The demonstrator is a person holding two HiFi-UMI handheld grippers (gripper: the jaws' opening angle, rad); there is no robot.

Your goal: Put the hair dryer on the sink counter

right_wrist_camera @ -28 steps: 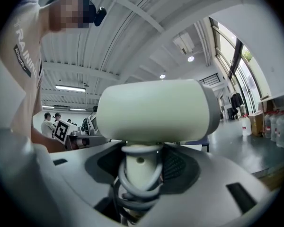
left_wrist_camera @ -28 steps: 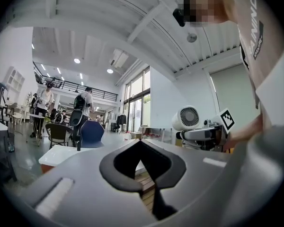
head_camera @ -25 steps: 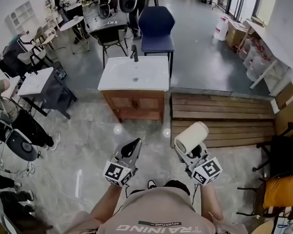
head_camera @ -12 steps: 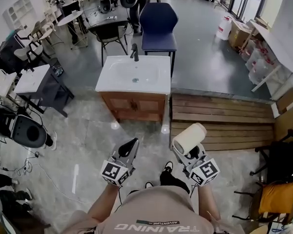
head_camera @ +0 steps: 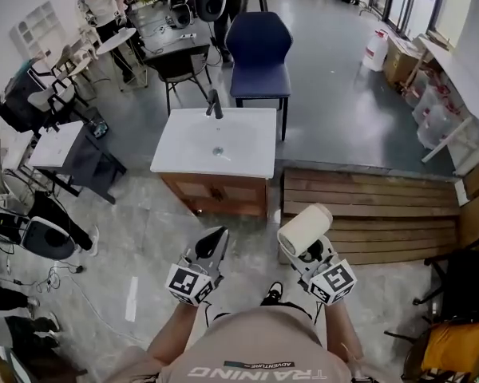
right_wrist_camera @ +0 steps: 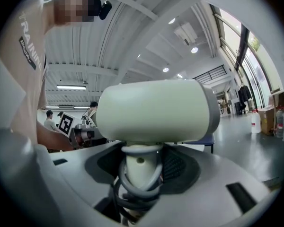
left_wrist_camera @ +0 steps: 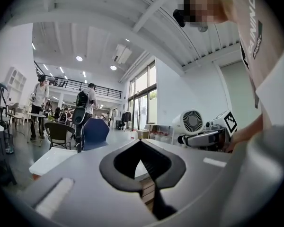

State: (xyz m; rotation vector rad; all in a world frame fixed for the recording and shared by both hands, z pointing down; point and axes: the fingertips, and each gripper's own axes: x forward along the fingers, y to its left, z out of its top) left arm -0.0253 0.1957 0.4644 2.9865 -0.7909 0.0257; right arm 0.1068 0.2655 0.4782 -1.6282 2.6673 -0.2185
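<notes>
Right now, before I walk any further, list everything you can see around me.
hair dryer: one, cream, upright in the right gripper
sink counter: one, white top on a wooden cabinet, straight ahead
faucet: one, black, at the counter's far edge
chair: one, blue, behind the counter
wooden platform: one, brown, right of the counter
side table: one, white top, left of the counter
jug: one, white, on the floor far right
left gripper: one, grey, shut, empty
right gripper: one, grey, shut on the dryer's handle

Left gripper closed, right gripper clamped.
</notes>
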